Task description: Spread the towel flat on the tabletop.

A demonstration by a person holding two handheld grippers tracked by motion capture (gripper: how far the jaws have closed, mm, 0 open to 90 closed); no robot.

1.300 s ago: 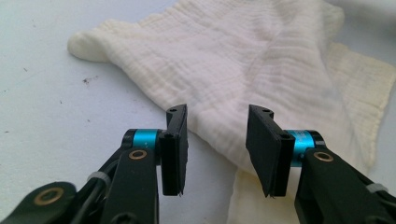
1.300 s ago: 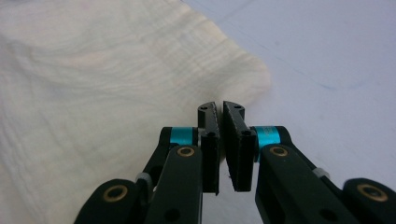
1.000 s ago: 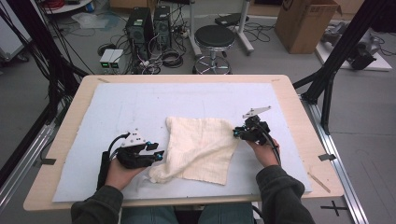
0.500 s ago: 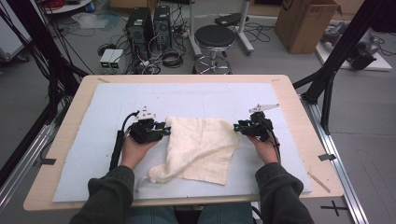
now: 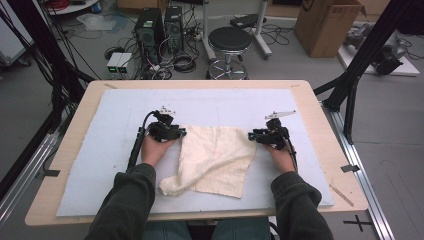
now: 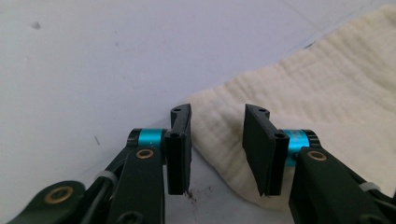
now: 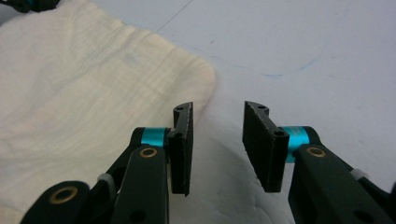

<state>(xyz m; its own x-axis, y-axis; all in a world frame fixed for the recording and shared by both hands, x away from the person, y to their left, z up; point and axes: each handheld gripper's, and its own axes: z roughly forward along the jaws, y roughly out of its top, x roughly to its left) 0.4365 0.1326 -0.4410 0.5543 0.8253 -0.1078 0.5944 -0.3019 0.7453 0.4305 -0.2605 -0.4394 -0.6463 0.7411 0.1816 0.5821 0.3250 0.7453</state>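
The left claw [image 5: 183,132] has moved up from the near edge to the cloth's [image 5: 215,160] 10 o'clock corner, the right claw [image 5: 251,135] waits at the 2 o'clock corner, both open around nothing, probably ready to pinch and spread the cloth on the tabletop [image 5: 90,150].

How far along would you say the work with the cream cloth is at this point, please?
Early on. The cream cloth lies mostly spread on the blue-grey mat, though its near left corner is bunched. In hand: the left tool and right tool sit open at the two far corners, cloth between the jaws of each but not clamped. Left: gripping both corners and whatever straightening or folding follows.
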